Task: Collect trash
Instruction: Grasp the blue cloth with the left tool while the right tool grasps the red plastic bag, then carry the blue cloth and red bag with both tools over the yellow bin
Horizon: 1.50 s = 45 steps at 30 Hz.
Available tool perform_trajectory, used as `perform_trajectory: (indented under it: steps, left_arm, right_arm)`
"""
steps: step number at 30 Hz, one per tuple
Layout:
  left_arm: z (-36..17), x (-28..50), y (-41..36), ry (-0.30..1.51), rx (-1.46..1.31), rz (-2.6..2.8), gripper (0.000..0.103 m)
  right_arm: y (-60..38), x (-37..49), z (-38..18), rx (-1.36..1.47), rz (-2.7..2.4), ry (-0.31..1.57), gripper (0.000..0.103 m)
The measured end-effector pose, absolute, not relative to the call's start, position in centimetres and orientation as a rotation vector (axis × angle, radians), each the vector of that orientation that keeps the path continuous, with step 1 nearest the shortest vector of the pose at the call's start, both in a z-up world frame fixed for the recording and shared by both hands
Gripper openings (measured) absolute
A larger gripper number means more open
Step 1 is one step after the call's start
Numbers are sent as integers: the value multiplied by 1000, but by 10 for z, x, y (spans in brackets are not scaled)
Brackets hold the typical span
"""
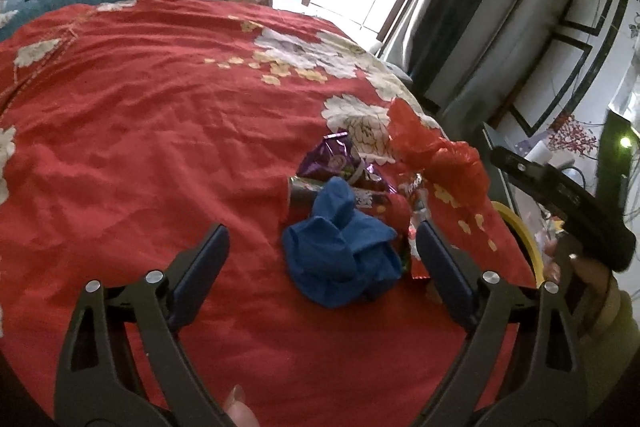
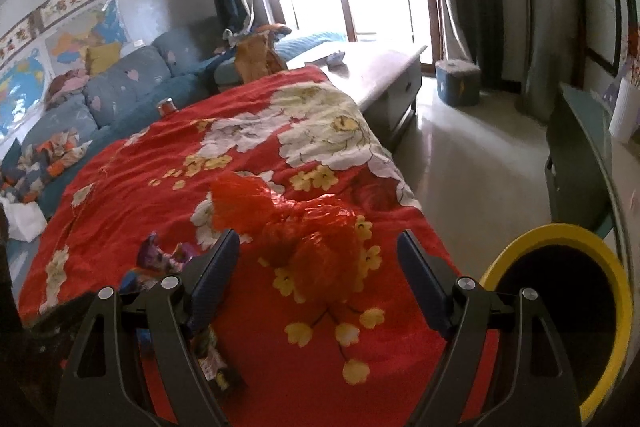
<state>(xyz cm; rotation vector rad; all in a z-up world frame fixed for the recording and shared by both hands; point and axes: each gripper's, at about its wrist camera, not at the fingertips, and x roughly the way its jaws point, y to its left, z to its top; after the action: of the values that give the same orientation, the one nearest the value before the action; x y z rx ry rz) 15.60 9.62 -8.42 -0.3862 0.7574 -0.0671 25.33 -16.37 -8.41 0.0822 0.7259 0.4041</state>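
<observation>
**Red cloth, 2 open grippers, trash heaped at its right edge**

Red floral tablecloth (image 1: 160,131) fills most of both views. In the left wrist view, the left gripper (image 1: 323,241) sits at the lower centre with its jaws spread wide, holding nothing. A crumpled blue cloth (image 1: 340,255) lies between its fingers, nearer the right one. Just above the cloth, a purple snack wrapper (image 1: 332,159) and other shiny wrappers (image 1: 372,195) lie touching each other. To their upper right a crumpled red plastic bag (image 1: 436,151) rests near the cloth's edge.

In the right wrist view, the right gripper (image 2: 318,253) is also wide open and empty. The red plastic bag (image 2: 304,223) lies between and just beyond its fingertips, in the middle of the frame. The purple wrapper (image 2: 156,255) shows at left, beside the left finger. A yellow-rimmed bin (image 2: 560,235) stands at the lower right, just off the table's edge; its rim (image 1: 520,227) also shows at the right of the left wrist view. A blue sofa (image 2: 120,83) occupies the upper left.
</observation>
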Motion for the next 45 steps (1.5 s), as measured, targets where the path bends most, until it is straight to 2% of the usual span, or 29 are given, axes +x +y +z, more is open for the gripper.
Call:
perform_trajectory:
  steps: [4, 7, 12, 15, 17, 22, 27, 34, 45]
  left_arm:
    - [-90, 159, 92, 778, -397, -84, 82]
    - [-94, 160, 90, 793, -402, -94, 79]
    - [-99, 162, 85, 810, -397, -108, 72]
    - [-101, 163, 83, 816, -391, -109, 62]
    - [-102, 162, 82, 821, -386, -109, 56]
    - [-105, 162, 82, 838, -389, -112, 30]
    - [-108, 161, 87, 847, -414, -110, 19]
    - [-101, 155, 90, 828, -401, -104, 14]
    - [-75, 149, 97, 752, -389, -75, 14]
  right_arm:
    - [-162, 269, -97, 112, 405, 774, 78]
    - [-161, 280, -107, 132, 416, 817, 70]
    - [-160, 287, -118, 179, 456, 870, 34]
    - [-161, 282, -115, 181, 463, 856, 25]
    - [-162, 278, -113, 177, 466, 844, 22]
    - [-168, 269, -111, 192, 459, 824, 19]
    - [-177, 257, -105, 217, 454, 799, 19]
    - [-190, 237, -95, 218, 442, 760, 19]
    - [-202, 207, -81, 219, 448, 712, 19]
